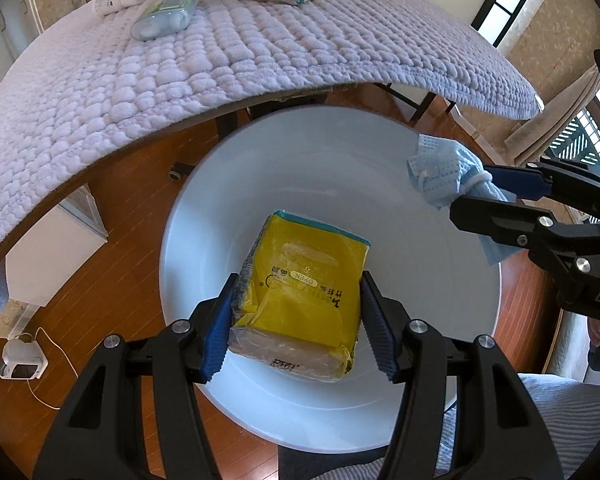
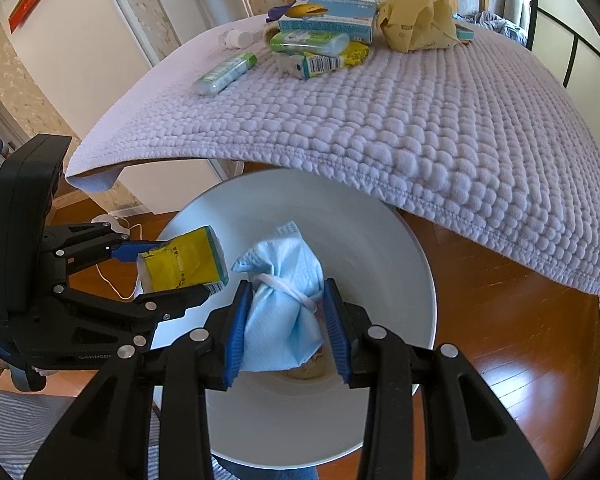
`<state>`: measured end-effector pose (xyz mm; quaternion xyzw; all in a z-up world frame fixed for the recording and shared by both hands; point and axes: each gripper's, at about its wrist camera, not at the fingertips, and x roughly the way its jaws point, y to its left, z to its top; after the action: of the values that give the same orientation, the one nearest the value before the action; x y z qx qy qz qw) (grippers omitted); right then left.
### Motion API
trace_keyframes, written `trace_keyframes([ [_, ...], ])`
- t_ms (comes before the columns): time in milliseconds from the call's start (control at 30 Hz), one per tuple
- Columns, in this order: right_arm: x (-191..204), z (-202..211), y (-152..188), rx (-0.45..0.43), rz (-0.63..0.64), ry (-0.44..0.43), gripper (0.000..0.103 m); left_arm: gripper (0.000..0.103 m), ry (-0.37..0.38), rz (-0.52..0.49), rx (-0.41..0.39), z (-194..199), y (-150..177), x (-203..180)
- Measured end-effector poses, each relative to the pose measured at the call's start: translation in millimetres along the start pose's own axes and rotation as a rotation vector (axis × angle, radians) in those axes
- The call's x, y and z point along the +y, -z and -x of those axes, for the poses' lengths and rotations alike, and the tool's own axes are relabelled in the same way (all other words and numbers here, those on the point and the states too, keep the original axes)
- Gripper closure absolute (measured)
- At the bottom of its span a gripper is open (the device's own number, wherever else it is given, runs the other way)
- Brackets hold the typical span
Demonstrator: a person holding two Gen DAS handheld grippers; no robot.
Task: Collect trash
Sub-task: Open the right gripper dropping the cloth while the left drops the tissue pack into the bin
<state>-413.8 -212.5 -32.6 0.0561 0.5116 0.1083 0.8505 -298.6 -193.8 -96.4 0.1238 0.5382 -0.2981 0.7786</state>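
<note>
Left wrist view: the left gripper has its jaws clamped on a yellow tissue pack, held over the middle of the white bin that stands on the wooden floor below the edge of the tabletop. The right gripper has its jaws closed on a crumpled blue face mask, also above the bin's mouth but, seen from the left, nearer the rim. The likeliest trouble, as I judge it, lies with the mask: it is light and limp, its ear loop lies close to a blue pad, and on release it could snag there and hang instead of falling, or flutter over the rim onto the floor. The pack is soft plastic and gripped by its sides; if it is let go tilted it may strike the bin's sloping wall, though it should still slide inside. The two grippers are near each other, so opening both at once risks a knock. More litter waits on the tabletop.
</note>
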Motion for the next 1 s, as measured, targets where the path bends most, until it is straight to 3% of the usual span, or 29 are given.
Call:
trace_keyframes([
  [100,-1.3,-3.8,0.2,0.009,-0.014,-0.006,0.063,0.042,0.02,-0.007,0.01,-7.2,1.8,-2.6],
  [133,-2.4,-4.2,0.8,0.011,-0.025,-0.005,0.058,0.038,0.032,-0.009,0.012,-9.5,1.5,-4.0],
  [200,-5.2,-2.5,1.3,0.007,-0.045,0.009,0.033,0.025,0.026,-0.008,0.004,-12.0,1.9,-5.7],
  [300,-9.1,4.6,-2.5,-0.01,-0.069,0.011,0.02,0.021,0.023,-0.008,-0.022,-6.1,1.1,-5.5],
  [467,-7.3,31.8,-21.4,-0.095,-0.062,0.037,0.012,0.021,0.026,-0.014,-0.117,23.6,-4.6,-0.8],
  [633,-2.9,58.2,-56.7,-0.25,0.014,0.124,0.004,0.002,-0.005,-0.013,-0.278,62.8,-18.5,10.8],
  [700,-3.8,57.1,-73.5,-0.274,0.018,0.124,0.004,0.001,-0.042,-0.009,-0.321,69.6,-25.6,21.0],
  [867,-2.7,37.7,-112.8,-0.296,-0.009,0.115,0.004,0.002,-0.146,0.007,-0.331,60.4,-60.5,49.5],
  [1000,5.0,13.3,-134.1,-0.274,-0.025,0.138,0.004,0.002,-0.146,0.033,-0.321,48.0,-85.0,70.1],
])
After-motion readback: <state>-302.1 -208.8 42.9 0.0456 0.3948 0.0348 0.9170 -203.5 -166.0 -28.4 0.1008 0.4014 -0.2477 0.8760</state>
